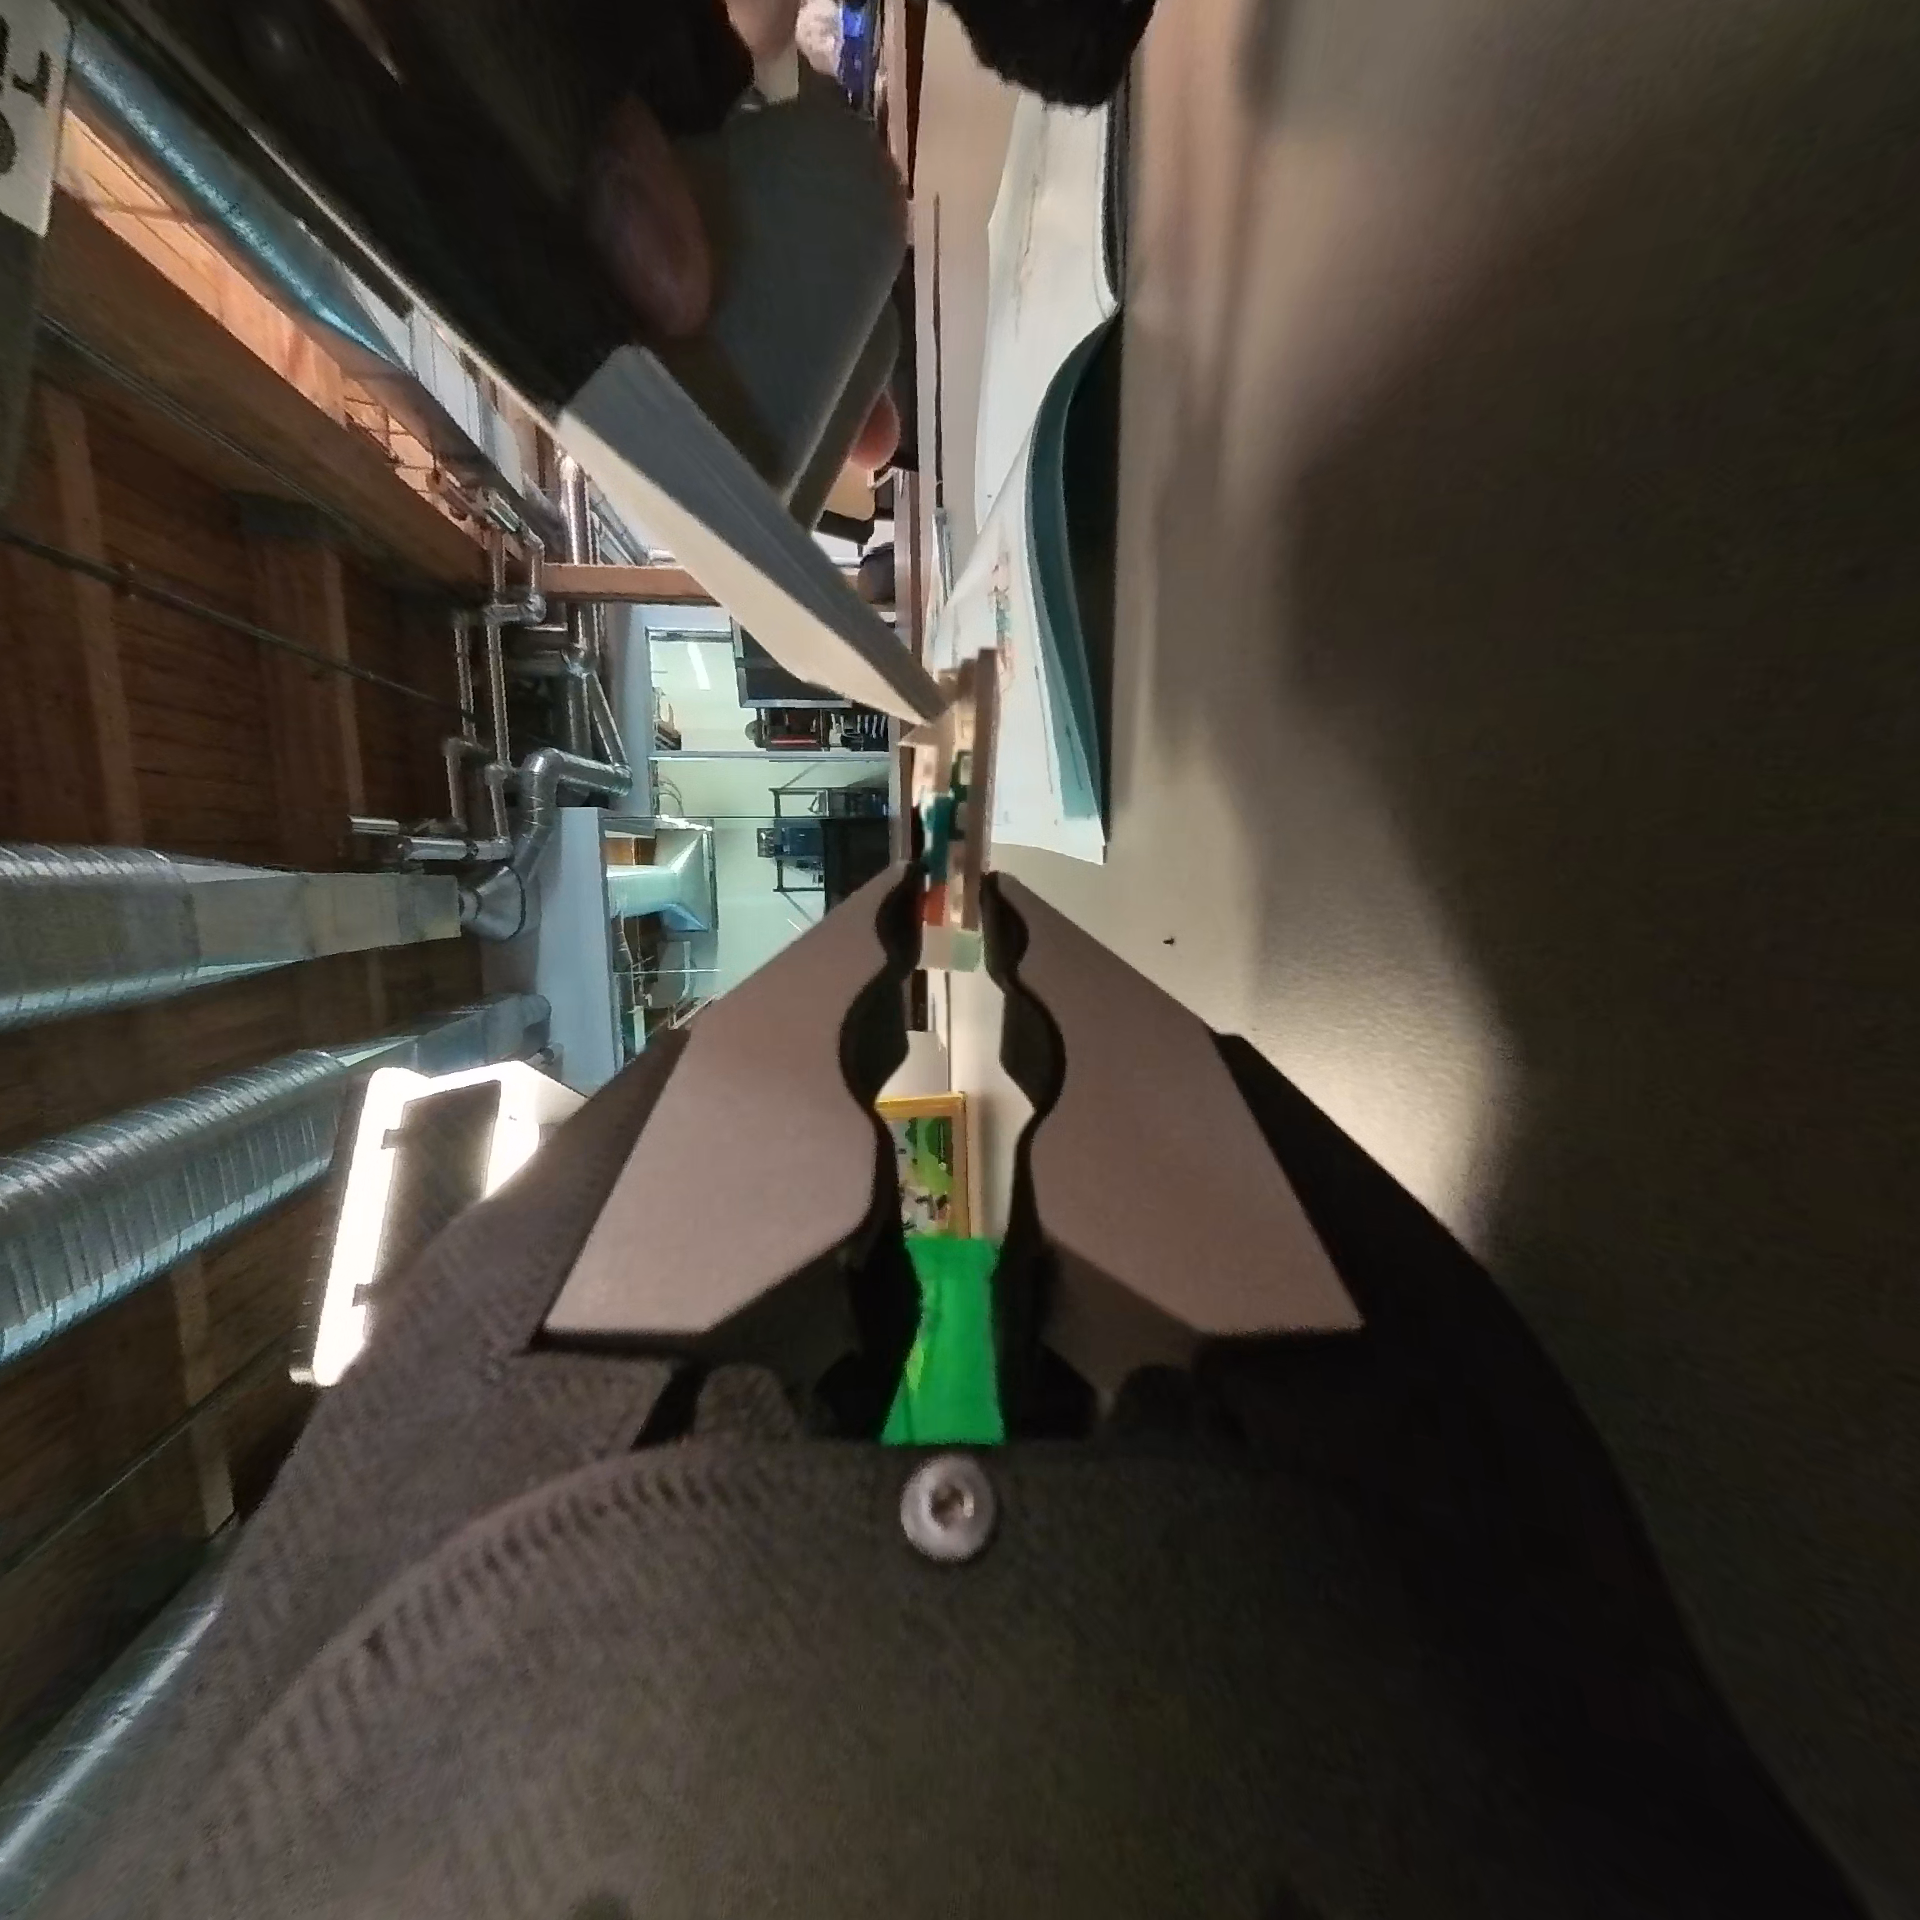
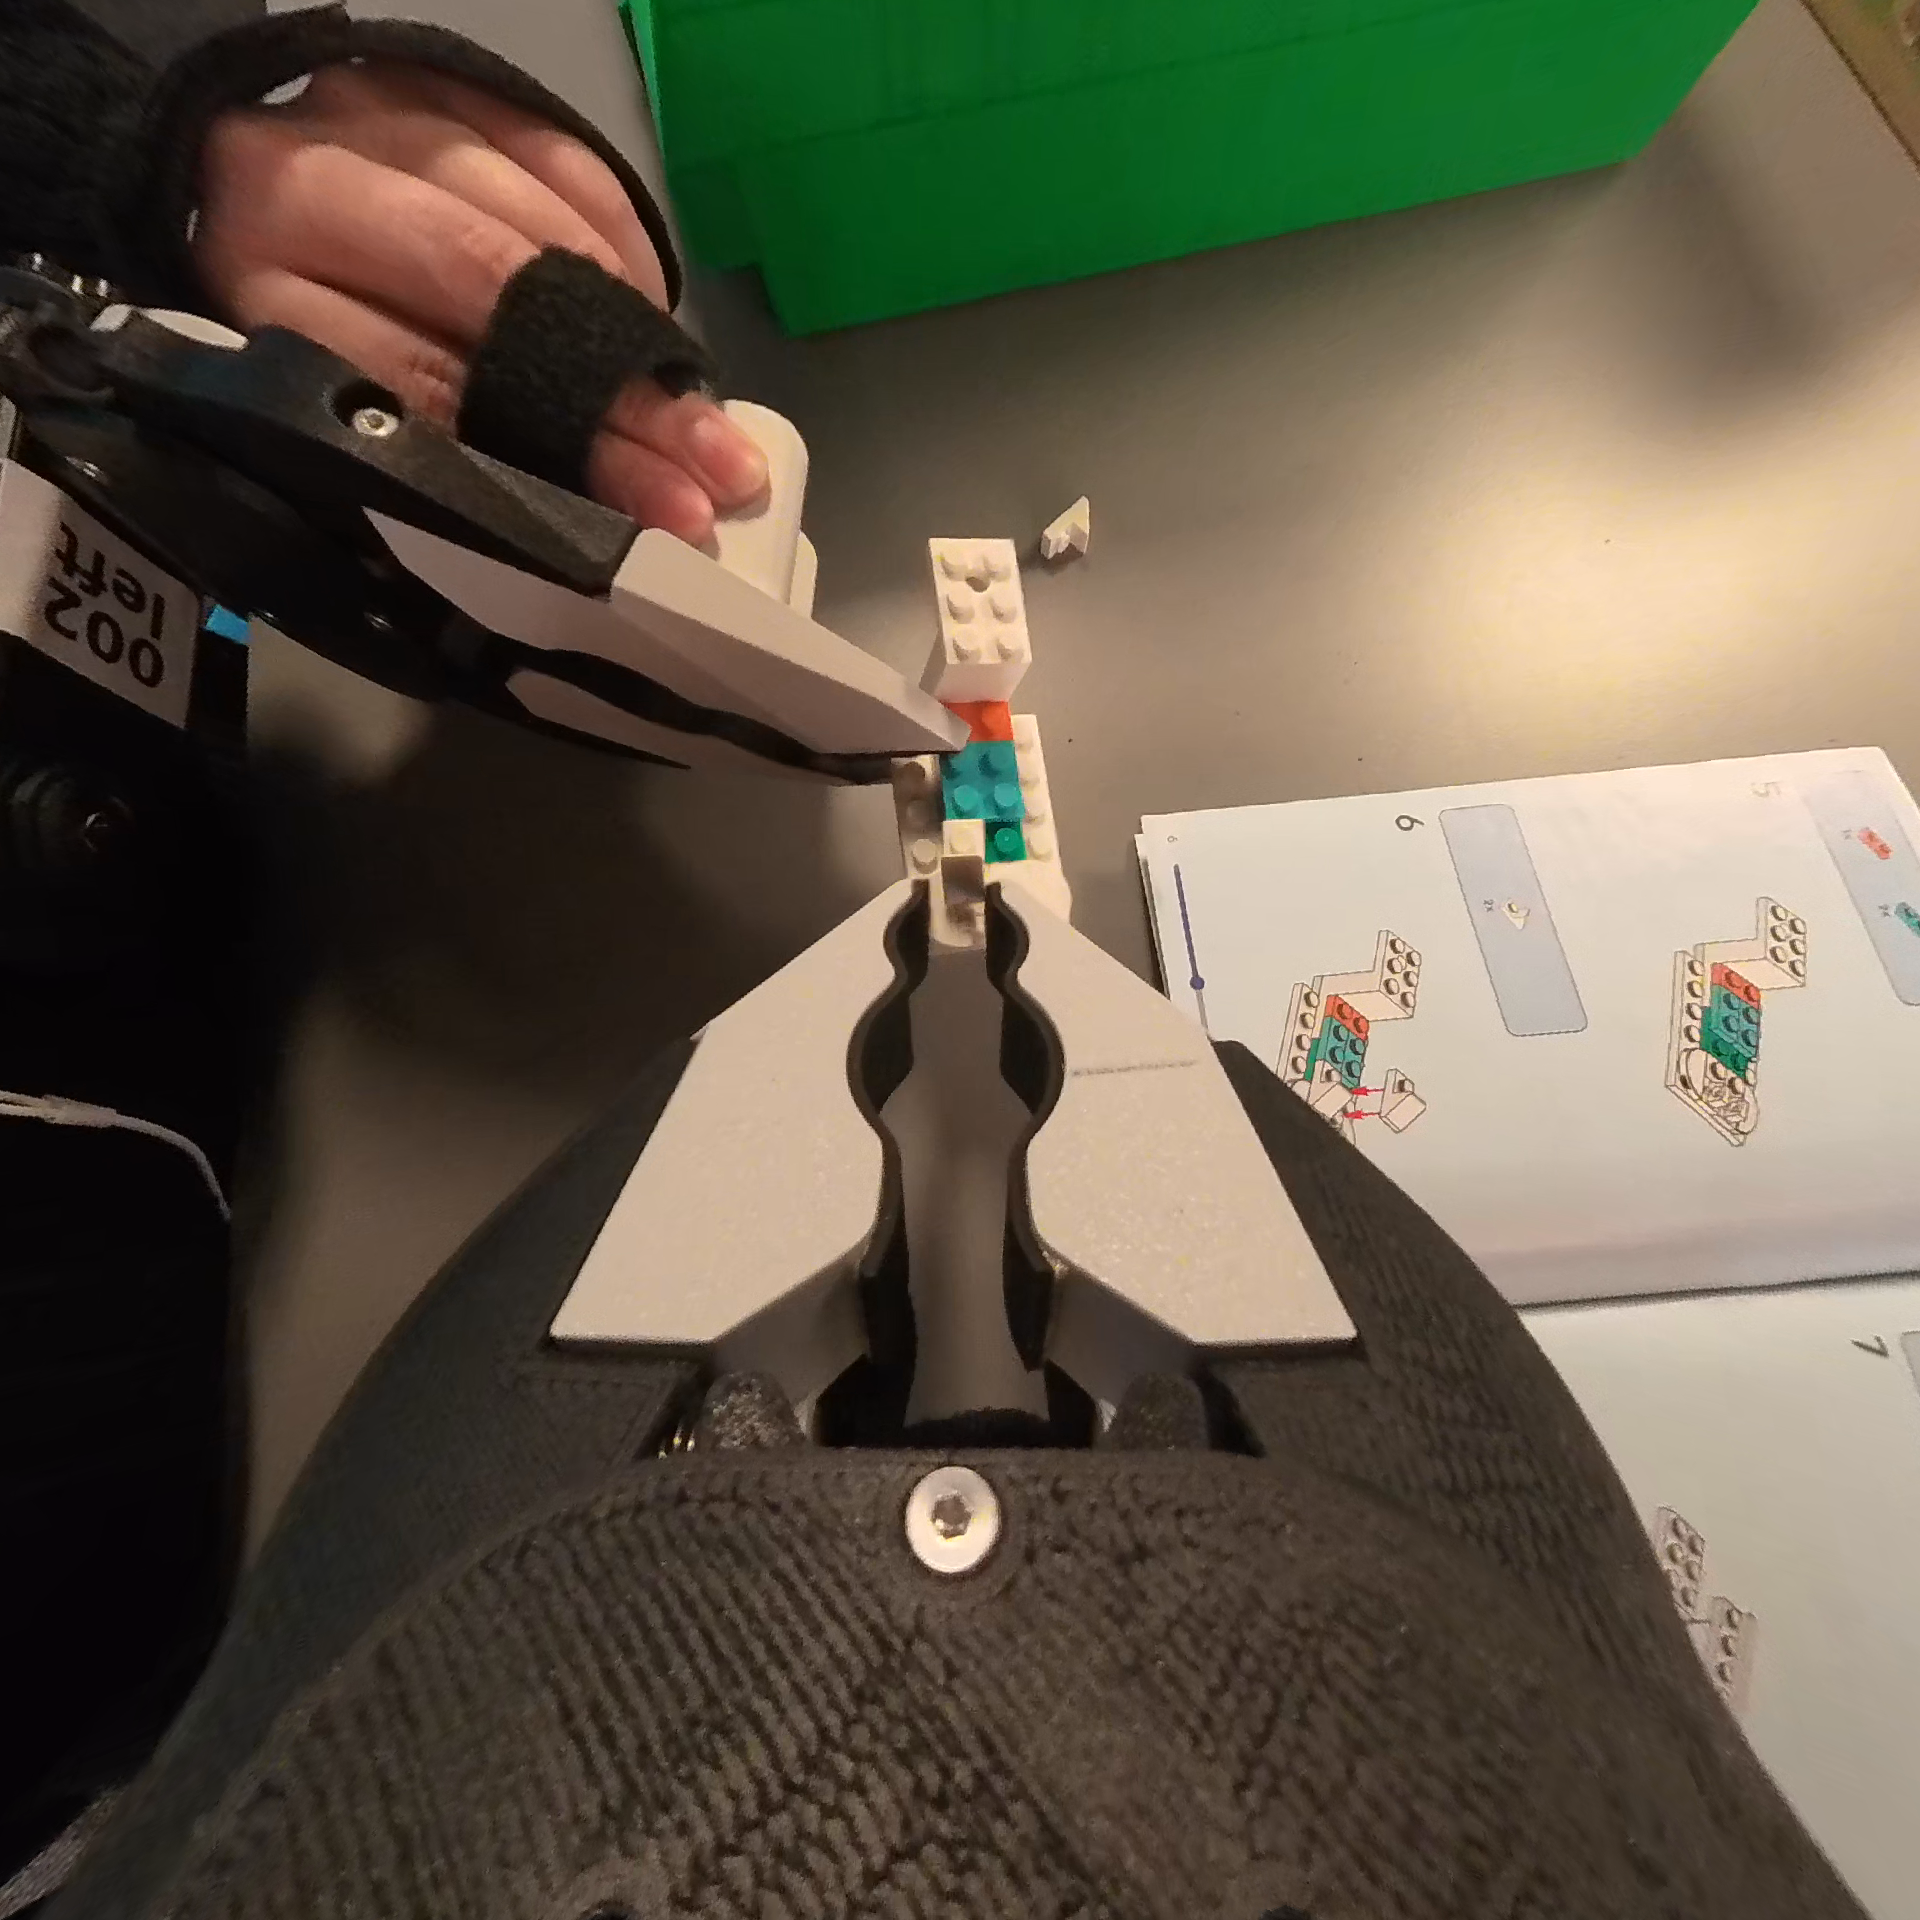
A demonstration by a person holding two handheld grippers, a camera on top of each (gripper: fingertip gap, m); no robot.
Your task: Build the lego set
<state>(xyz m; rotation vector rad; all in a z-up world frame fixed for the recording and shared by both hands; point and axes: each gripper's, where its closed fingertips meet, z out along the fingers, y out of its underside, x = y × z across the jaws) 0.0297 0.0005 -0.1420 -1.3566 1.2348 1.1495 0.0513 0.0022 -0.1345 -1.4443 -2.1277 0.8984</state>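
The lego build (image 2: 982, 774) is a white base with red, teal and green bricks and a white brick raised at its far end; it stands on the grey table (image 2: 1351, 520). My left gripper (image 2: 914, 753) comes in from the left and is shut on the build's left edge. In the left wrist view the build (image 1: 948, 821) sits between its tips (image 1: 951, 883). My right gripper (image 2: 951, 899) is shut on a small white brick (image 2: 961, 894) held against the build's near end. One of the right gripper's fingers (image 1: 748, 551) shows in the left wrist view.
A small white piece (image 2: 1067, 528) lies loose beyond the build. A green box (image 2: 1143, 156) stands at the back. An open instruction booklet (image 2: 1558, 1018) lies to the right. A person's hand (image 2: 416, 260) holds the left gripper. The grippers are tip to tip, or close to it. The small white piece (image 2: 1067, 528) lies around 9 cm away from my left fingertips.
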